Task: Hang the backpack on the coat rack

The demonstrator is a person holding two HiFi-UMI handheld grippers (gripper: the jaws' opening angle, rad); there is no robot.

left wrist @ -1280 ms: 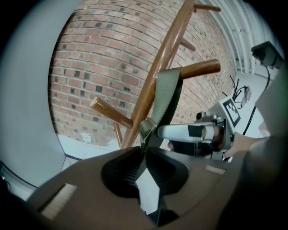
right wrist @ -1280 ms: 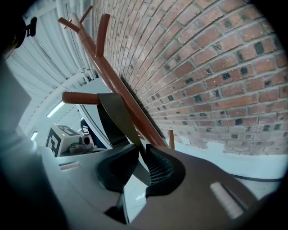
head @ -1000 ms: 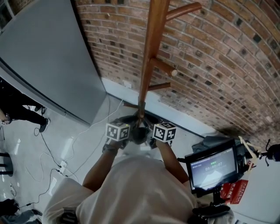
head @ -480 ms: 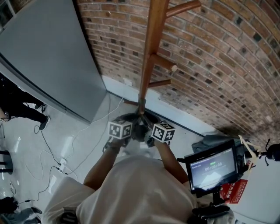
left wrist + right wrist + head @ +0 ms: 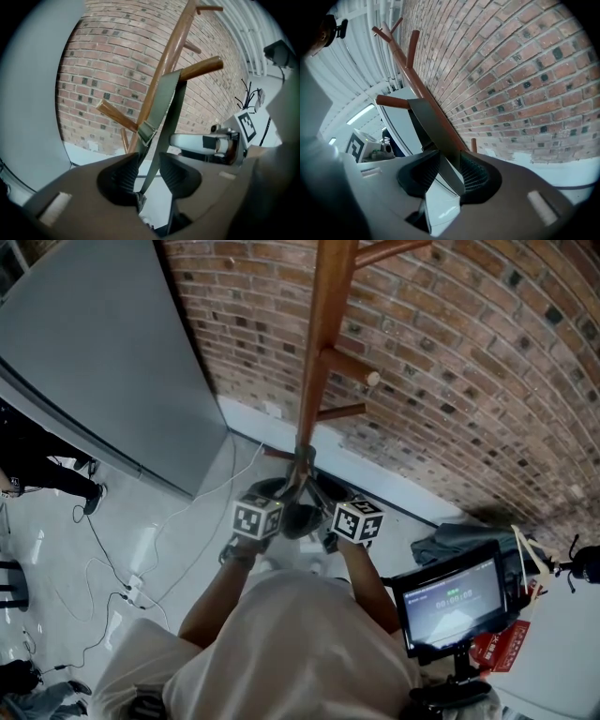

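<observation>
Left gripper (image 5: 149,163): fingers (image 5: 118,177) have just been opening and now stand wide apart. The olive strap (image 5: 161,112) runs down through the gap with its buckle (image 5: 146,132) just above the tips, and the pads aren't pressing on it, so no grip. Right gripper (image 5: 449,169): same, fingers (image 5: 474,174) just opened to a wide gap. A dark strap (image 5: 429,124) passes between them, lying close to one pad but not clamped. Top of the olive strap is looped over a wooden peg (image 5: 201,68) on the coat rack (image 5: 323,343); from my right side the dark strap likewise goes up to a peg on the pole. In the head view the backpack (image 5: 300,519) hangs low against the pole, a dark lump between my two marker cubes, near the rack's foot. Can't tell whether its bottom touches the floor (image 5: 169,549). Brick wall (image 5: 469,381) is right behind the rack, and a monitor (image 5: 450,601) is off to my right.
</observation>
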